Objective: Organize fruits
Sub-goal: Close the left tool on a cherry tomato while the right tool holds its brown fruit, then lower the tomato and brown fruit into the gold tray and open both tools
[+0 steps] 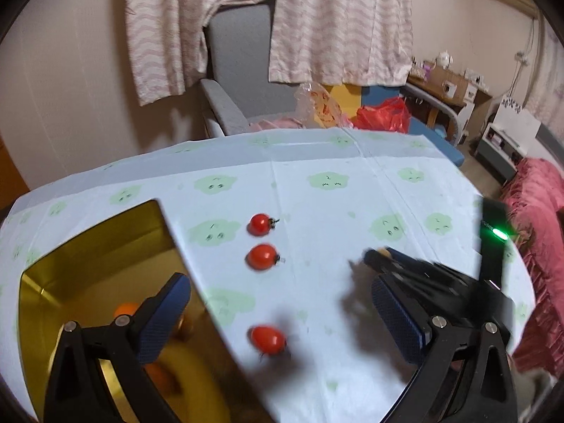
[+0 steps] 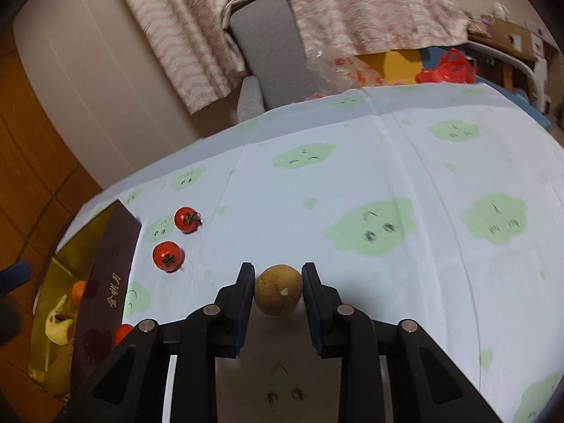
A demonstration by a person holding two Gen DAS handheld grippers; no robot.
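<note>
My right gripper [image 2: 278, 282] is shut on a small round tan fruit [image 2: 278, 289] just above the cloud-print tablecloth [image 2: 405, 176]. Three cherry tomatoes lie in a line beside the box: the far one [image 1: 261, 225], the middle one [image 1: 262, 256] and the near one [image 1: 268, 340]. My left gripper [image 1: 278, 283] stands wide open, with its left finger over the gold-lined box [image 1: 105, 239] and nothing between its fingers. A banana [image 1: 190, 380] and an orange [image 1: 127, 308] lie inside the box. The right gripper [image 1: 373, 255] shows blurred at the right in the left wrist view.
The box's dark outer wall [image 2: 102, 303] bears gold lettering. A grey armchair [image 1: 229, 112] stands behind the table's far edge, holding plastic bags [image 1: 384, 114]. Curtains [image 1: 335, 17] hang behind. A red cover [image 1: 535, 211] lies off the table's right edge.
</note>
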